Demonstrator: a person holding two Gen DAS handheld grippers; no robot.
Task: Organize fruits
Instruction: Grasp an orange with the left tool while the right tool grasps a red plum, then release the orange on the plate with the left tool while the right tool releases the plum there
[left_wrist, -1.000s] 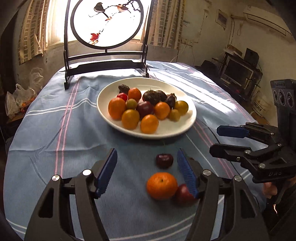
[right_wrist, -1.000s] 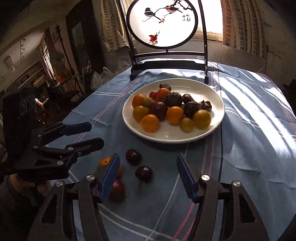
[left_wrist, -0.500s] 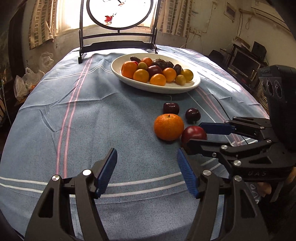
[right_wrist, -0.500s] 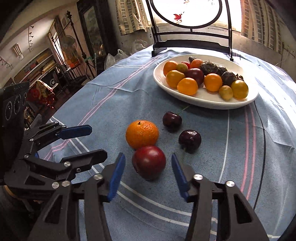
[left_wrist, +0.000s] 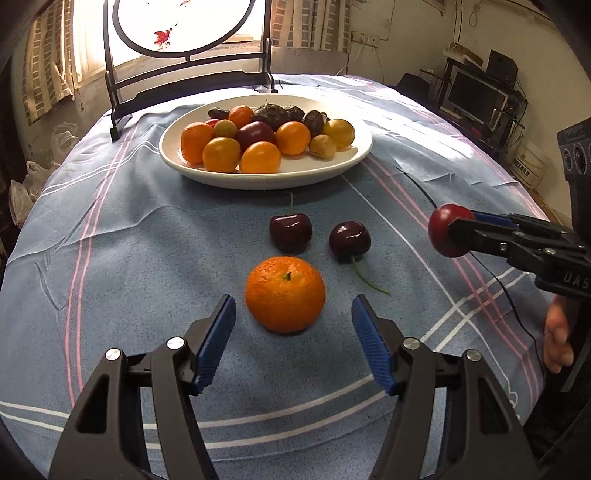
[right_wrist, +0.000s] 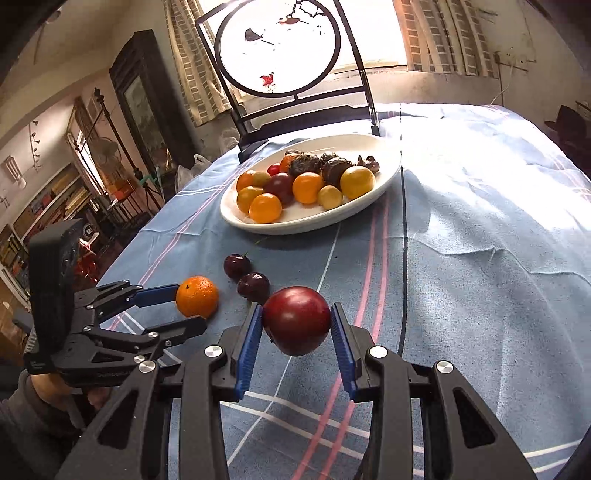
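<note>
My left gripper (left_wrist: 293, 345) was spread wide w/ the orange (left_wrist: 285, 293) on the cloth between its tips, not touching. Two dark cherries (left_wrist: 290, 232) lay just beyond, the plate (left_wrist: 266, 177) of fruit farther back; the fruit at its rear was too dark to ID. On the right, my right gripper (right_wrist: 296, 338) pinched the red plum (right_wrist: 296, 319) off the tablecloth (right_wrist: 461, 258); its fingertips were half hidden behind the plum in the left view.

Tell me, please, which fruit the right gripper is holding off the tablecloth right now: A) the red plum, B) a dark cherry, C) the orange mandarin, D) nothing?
A: the right gripper has both blue pads pressed against the red plum, raised above the tablecloth.
</note>
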